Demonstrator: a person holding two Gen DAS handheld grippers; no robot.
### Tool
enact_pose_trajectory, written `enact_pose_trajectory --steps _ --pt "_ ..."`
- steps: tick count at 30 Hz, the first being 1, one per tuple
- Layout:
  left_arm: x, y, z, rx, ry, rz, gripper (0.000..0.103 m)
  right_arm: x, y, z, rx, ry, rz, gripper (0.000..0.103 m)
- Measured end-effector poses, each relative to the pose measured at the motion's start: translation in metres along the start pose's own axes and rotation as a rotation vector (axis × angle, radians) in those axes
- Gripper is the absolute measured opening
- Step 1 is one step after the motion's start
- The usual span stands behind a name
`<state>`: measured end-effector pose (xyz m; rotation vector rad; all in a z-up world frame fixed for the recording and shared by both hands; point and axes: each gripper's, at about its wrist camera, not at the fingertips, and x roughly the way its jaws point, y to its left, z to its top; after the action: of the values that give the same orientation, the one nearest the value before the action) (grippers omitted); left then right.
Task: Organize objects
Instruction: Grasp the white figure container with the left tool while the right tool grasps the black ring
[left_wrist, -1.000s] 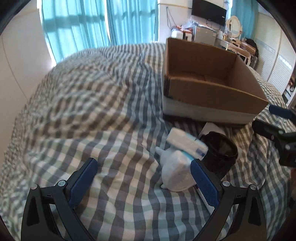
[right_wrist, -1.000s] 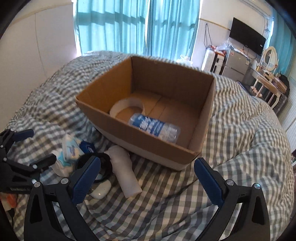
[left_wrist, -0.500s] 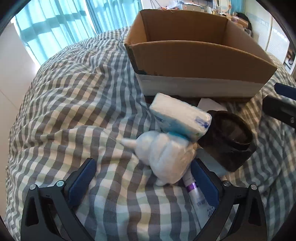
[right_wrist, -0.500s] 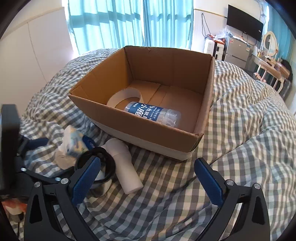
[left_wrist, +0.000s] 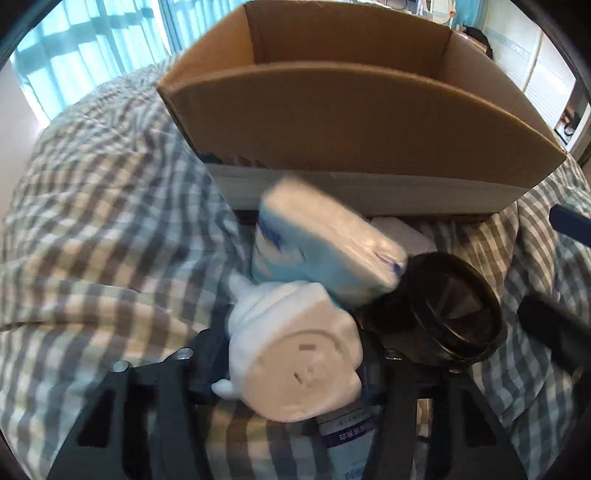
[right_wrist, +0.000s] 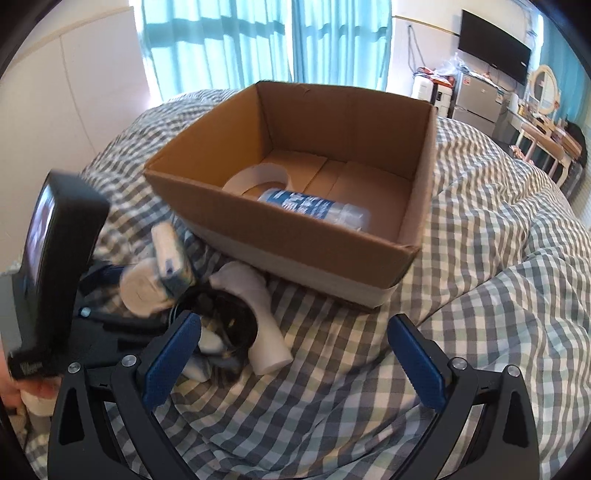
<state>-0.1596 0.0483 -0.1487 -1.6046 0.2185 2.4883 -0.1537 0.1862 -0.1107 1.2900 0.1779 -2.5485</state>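
Note:
My left gripper (left_wrist: 291, 354) is shut on a white plastic-wrapped roll (left_wrist: 295, 350), seen end-on between its fingers; the roll also shows in the right wrist view (right_wrist: 144, 291). A white and blue tissue pack (left_wrist: 325, 243) leans on the roll. A black round container (left_wrist: 443, 314) lies to its right. The cardboard box (left_wrist: 351, 122) stands just behind. In the right wrist view the box (right_wrist: 417, 199) holds a water bottle (right_wrist: 314, 210) and a white tape ring (right_wrist: 258, 177). My right gripper (right_wrist: 291, 358) is open and empty over the bed.
A white tube (right_wrist: 262, 314) lies by the box's near corner. A blue-labelled tube (left_wrist: 347, 439) lies under the left gripper. The checked bedspread (right_wrist: 480, 277) is wrinkled. Curtains, a wall, a TV and a dresser stand behind the bed.
My left gripper moved forward and closed on the white roll. The right gripper stayed open and shifted slightly back.

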Motion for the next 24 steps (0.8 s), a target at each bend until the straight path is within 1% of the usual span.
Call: enact_pose_trajectory --steps 2,4,6,9,12,13,14,15,16,17,19,21,22,24 --pt "-0.003 0.003 -0.002 -0.009 -0.002 -0.018 0.055 0.000 0.005 -0.001 -0.015 0.005 0.008 0.101" --pt "-0.014 0.008 -0.007 -0.027 -0.017 -0.025 0.055 0.000 0.011 -0.002 -0.029 0.007 0.026 0.101" --pt "-0.030 0.013 -0.013 -0.035 -0.038 -0.006 0.055 0.001 0.019 -0.003 -0.053 0.015 0.037 0.101" --pt "-0.057 0.026 -0.023 -0.055 -0.099 0.040 0.055 0.007 0.029 -0.004 -0.084 0.035 0.052 0.101" --pt "-0.071 0.039 -0.025 -0.086 -0.127 0.032 0.055 0.023 0.040 -0.001 -0.104 0.074 0.054 0.101" --pt "-0.074 0.039 -0.025 -0.087 -0.133 0.028 0.055 0.029 0.043 0.001 -0.110 0.088 0.056 0.100" --pt "-0.075 0.039 -0.025 -0.085 -0.141 0.028 0.055 0.036 0.045 0.002 -0.115 0.106 0.053 0.098" --pt "-0.073 0.048 -0.023 -0.086 -0.145 0.027 0.055 0.044 0.046 0.003 -0.114 0.127 0.049 0.088" --pt "-0.075 0.048 -0.025 -0.086 -0.148 0.020 0.055 0.049 0.046 0.003 -0.107 0.142 0.048 0.071" --pt "-0.073 0.049 -0.025 -0.086 -0.147 0.009 0.055 0.052 0.047 0.003 -0.107 0.149 0.035 0.063" --pt "-0.068 0.051 -0.025 -0.092 -0.136 -0.015 0.055 0.049 0.048 0.003 -0.114 0.140 0.027 0.058" --pt "-0.065 0.050 -0.019 -0.101 -0.133 -0.027 0.055 0.046 0.047 0.003 -0.110 0.138 0.035 0.058" --pt "-0.064 0.055 -0.018 -0.104 -0.139 -0.028 0.055 0.044 0.046 0.002 -0.112 0.137 0.029 0.058" --pt "-0.069 0.051 -0.021 -0.099 -0.154 -0.034 0.055 0.038 0.045 0.001 -0.121 0.125 0.021 0.058"
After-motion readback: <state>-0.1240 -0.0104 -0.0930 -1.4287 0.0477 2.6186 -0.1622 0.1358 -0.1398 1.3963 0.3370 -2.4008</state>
